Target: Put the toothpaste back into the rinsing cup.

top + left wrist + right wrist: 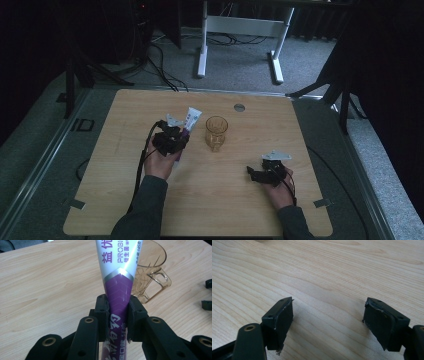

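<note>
Left tool (172,137): clamped on the toothpaste tube (189,124), both black pads pressed flat against the purple lower body, near the cap end as far as I can tell. In the left gripper view the tube (117,282) rises straight out between the 2 jaws, white upper half fanning wide toward the crimped tail. It sits over the left-centre of the table (125,200), tail pointing away from me and tilted toward the glass mug (216,132) just to its right. Handling guess: light, soft-walled plastic, glossy and a bit slippery; hard squeeze would dent it or push paste at the cap. The narrow round part, where I have it, looks like the stiffest place to hold; the flat tail would flex and swing. Mug: amber-tinted, cut pattern, upright, handle (161,283) toward me; rigid but breakable, so the tube tail should go in over the rim without knocking it. Right tool (266,172): well apart, low over bare wood at right-centre, jaws spread wide with nothing between them; the right gripper view shows the 2 pads (284,317) with table grain in the gap.
</note>
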A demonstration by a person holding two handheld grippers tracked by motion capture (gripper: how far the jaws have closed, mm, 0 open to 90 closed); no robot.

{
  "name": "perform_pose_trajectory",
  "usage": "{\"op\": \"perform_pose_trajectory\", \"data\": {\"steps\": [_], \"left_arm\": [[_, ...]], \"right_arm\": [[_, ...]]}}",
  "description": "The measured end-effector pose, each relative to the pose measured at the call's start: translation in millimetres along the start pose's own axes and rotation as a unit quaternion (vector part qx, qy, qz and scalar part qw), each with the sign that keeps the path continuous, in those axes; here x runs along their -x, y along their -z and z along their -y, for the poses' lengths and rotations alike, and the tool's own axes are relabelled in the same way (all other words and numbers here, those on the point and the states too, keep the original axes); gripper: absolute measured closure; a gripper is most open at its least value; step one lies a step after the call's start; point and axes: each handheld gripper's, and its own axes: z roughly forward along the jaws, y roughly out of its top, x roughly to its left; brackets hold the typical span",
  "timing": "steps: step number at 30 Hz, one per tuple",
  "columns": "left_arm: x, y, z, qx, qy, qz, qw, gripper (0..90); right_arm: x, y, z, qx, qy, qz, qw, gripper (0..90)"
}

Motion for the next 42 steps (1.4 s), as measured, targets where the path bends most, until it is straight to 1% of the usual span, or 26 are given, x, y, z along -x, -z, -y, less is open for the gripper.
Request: {"op": "perform_pose_trajectory", "data": {"steps": [3,10,16,19,23,27,34,38,40,42], "left_arm": [[-0.9,-0.7,-0.6,0.004,0.001,0.003,1.0,73.9],[-1.7,-2.7,-2.7,0.015,0.003,0.001,0.9999,73.9],[-3.3,-6.0,-5.2,0.022,0.004,0.004,0.9998,73.9],[-3.9,-8.1,-6.8,0.024,0.009,0.009,0.9996,73.8],[-4.5,-10.4,-8.1,0.03,0.012,0.011,0.9994,73.9],[-6.0,-11.6,-9.6,0.036,0.02,0.014,0.9991,73.9],[-6.8,-11.4,-13.2,0.043,0.02,0.014,0.9988,73.9],[-7.2,-11.5,-17.3,0.05,0.026,0.02,0.9982,73.9],[-7.2,-11.5,-19.5,0.048,0.028,0.017,0.9983,73.9],[-7.8,-11.5,-21.1,0.051,0.031,0.016,0.9981,73.9]], "right_arm": [[-0.1,0.0,0.0,0.0,0.0,0.0,1.0,23.5],[0.1,0.0,0.0,0.0,0.001,0.0,1.0,23.5],[-0.1,0.0,0.0,0.0,0.0,0.0,1.0,23.5],[-0.1,0.0,0.0,0.0,-0.001,0.0,1.0,23.5],[-0.2,0.1,0.0,0.0,-0.001,0.0,1.0,23.5],[-0.2,0.1,0.0,0.0,-0.001,0.0,1.0,23.5],[-0.2,0.0,0.0,0.0,-0.001,0.0,1.0,23.5],[-0.2,0.0,0.0,0.0,-0.001,0.0,1.0,23.5],[-0.2,0.1,-0.1,-0.001,-0.001,0.0,1.0,23.5],[-0.2,0.1,-0.1,-0.001,-0.001,0.0,1.0,23.5]]}}
